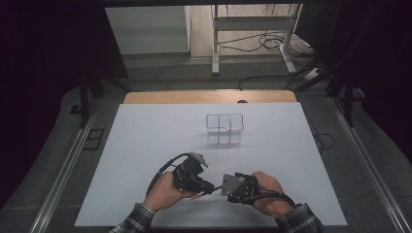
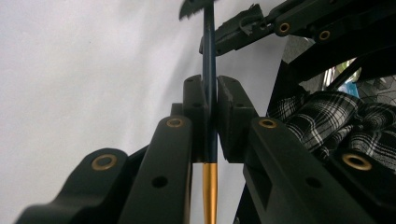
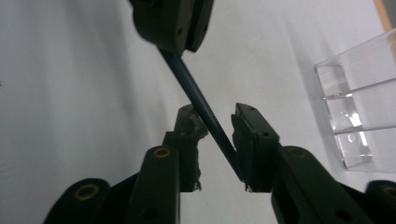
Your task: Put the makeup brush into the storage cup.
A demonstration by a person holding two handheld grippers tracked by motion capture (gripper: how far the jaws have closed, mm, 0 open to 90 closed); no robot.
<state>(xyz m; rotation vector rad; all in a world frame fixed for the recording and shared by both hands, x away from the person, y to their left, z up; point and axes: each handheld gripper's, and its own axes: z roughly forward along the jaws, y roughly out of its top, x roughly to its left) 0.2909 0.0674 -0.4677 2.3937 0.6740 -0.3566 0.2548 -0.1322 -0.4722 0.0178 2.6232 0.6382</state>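
Low in the centre of the high view, the left gripper (image 1: 206,187) clamped the pen (image 2: 208,88) tight, steadying it for handover. The right gripper (image 3: 212,126) stood part-open around the pen's far end, one pad touching, the other apart, no grip yet.

Lab-type recording bay, white-covered table (image 1: 145,145), black curtains (image 1: 43,73) at both sides, metal frame stand (image 1: 252,24), loose floor cables (image 1: 265,43) beyond.

No writing, label, brand, number or sign can be read anywhere in these pictures.
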